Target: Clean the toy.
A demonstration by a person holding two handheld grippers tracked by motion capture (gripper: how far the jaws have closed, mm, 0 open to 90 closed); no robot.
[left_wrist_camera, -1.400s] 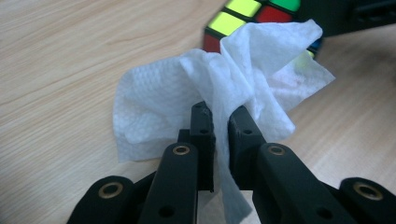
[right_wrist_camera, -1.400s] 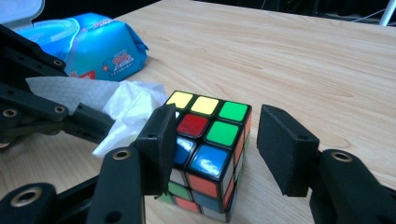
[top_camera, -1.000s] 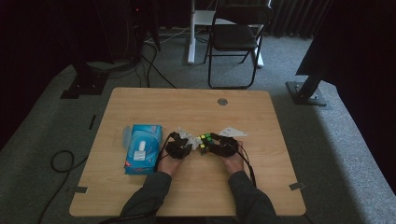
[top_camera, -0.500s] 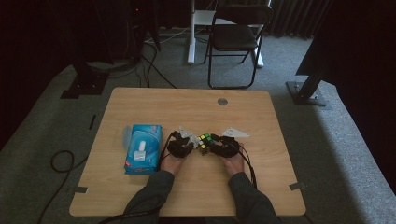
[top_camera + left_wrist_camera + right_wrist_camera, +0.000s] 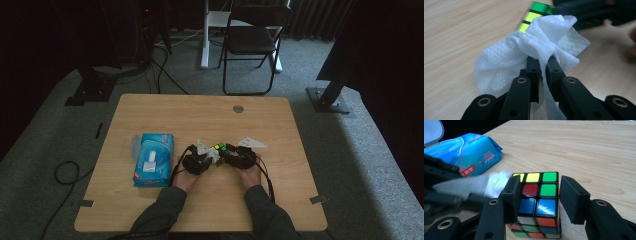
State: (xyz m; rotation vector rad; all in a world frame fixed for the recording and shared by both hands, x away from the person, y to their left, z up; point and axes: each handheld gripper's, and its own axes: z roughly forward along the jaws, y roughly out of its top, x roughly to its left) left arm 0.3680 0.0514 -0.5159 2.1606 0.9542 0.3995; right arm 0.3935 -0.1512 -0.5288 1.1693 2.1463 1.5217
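the wet wipe (image 5: 534, 52) is pinched tight in the left gripper (image 5: 541, 65); the rubik's cube (image 5: 537, 200), clamped between the right gripper (image 5: 537, 202) jaws, is met just beyond those fingertips (wipe bunched forward).

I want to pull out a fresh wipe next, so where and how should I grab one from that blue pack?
Probably at the oval opening on top of the blue wipes pack, coming straight down from above. The pack lies flat on the table with its flip lid already swung open, so the opening faces up. Pinch the fingers on whatever wipe edge stands out there; the pictures don't show it clearly.

Glossy plastic cube (image 5: 536, 202); embossed wipe (image 5: 524, 52)
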